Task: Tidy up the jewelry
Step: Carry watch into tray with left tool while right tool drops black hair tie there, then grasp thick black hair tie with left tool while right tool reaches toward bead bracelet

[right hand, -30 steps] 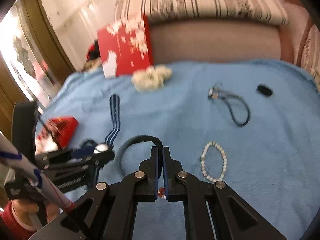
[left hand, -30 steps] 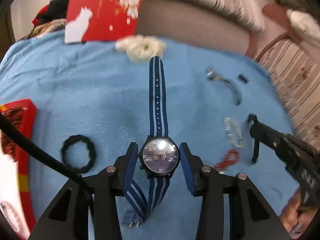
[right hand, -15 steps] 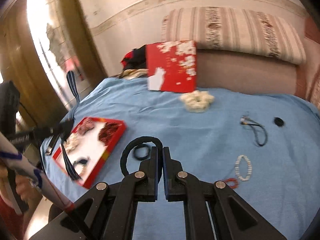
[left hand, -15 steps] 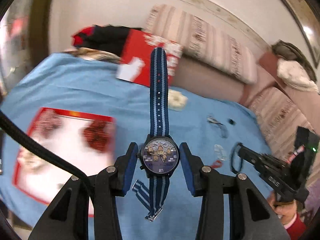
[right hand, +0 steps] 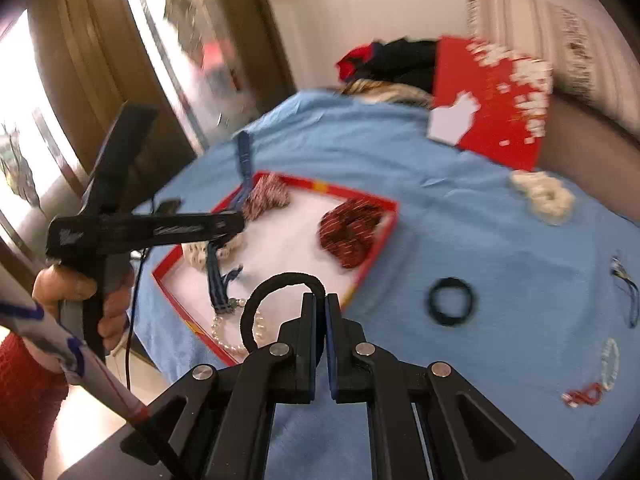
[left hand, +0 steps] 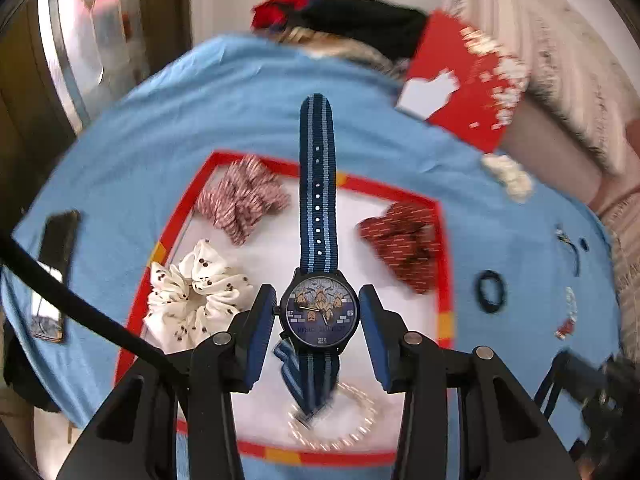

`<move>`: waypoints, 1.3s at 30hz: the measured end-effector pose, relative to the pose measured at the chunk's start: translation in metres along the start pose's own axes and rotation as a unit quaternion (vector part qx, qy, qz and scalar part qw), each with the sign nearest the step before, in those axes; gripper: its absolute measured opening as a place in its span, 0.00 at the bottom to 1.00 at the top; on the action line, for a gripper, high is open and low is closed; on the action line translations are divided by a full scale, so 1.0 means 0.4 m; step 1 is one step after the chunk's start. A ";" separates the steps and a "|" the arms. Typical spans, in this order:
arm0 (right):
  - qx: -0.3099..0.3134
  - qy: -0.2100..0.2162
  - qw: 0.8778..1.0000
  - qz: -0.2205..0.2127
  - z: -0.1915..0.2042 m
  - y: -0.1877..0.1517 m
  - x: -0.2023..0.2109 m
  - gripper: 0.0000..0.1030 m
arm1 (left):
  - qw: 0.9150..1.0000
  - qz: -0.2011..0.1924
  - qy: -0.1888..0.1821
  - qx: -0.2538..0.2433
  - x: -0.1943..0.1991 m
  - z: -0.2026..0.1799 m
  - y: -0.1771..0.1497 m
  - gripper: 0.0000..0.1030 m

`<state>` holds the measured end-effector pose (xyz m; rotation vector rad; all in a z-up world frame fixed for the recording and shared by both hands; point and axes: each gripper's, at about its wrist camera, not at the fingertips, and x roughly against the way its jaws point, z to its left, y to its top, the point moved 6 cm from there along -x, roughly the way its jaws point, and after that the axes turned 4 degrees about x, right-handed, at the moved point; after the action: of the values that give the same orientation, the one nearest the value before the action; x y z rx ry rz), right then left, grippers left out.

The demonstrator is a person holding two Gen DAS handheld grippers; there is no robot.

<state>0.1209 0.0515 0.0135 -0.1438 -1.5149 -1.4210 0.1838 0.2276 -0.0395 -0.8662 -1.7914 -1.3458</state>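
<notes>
Blue cloth point(left hand: 140, 128) covers the whole work surface, and the red-rimmed tray point(left hand: 445, 264) lying on it serves as the landmark for everything else. Nearest the left camera, the left gripper point(left hand: 319, 322) hangs above the tray's near half, its blue-padded jaws pressed against the sides of the watch point(left hand: 319, 312) case; one strap end droops down toward the tray floor and the long striped end stands up past the tray's far rim. Under that drooping strap, at the tray's near rim, lies a pearl bracelet point(left hand: 340, 424), blurred. Further in, a white dotted scrunchie point(left hand: 192, 292) sits on the tray's left side, a red-and-white striped scrunchie point(left hand: 244, 200) in its far left corner, and a dark red scrunchie point(left hand: 404, 240) against its right wall. The right gripper point(right hand: 320, 340) hovers over the tray's near right corner with its jaws pressed together on a black hair tie point(right hand: 280, 292), whose loop arches up to the left. Right of the tray, on the cloth, rests a second black hair tie point(right hand: 452, 301); well beyond it lie a white bead bracelet point(right hand: 610, 364) and a small red piece point(right hand: 582, 395). Beyond the tray's far right corner a cream scrunchie point(right hand: 544, 198) sits, and behind that the red lid point(right hand: 492, 104) leans upright.
</notes>
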 end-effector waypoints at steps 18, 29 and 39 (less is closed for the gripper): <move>0.018 -0.028 0.997 0.069 0.041 0.003 -0.303 0.15 | 0.998 0.038 -0.052 0.028 -0.164 0.016 0.037 0.40; 0.008 -0.043 0.999 0.029 0.004 -0.001 -0.151 0.36 | 0.999 -0.037 -0.029 0.022 0.021 -0.002 0.037 0.41; -0.031 -0.093 0.995 0.008 -0.134 -0.172 0.068 0.42 | 0.997 -0.061 -0.041 -0.033 0.168 -0.190 -0.116 0.47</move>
<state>0.0918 -0.0262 -0.0250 -0.3327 -1.6162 -1.4750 0.1217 0.1496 0.0099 -0.8695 -1.8998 -1.4728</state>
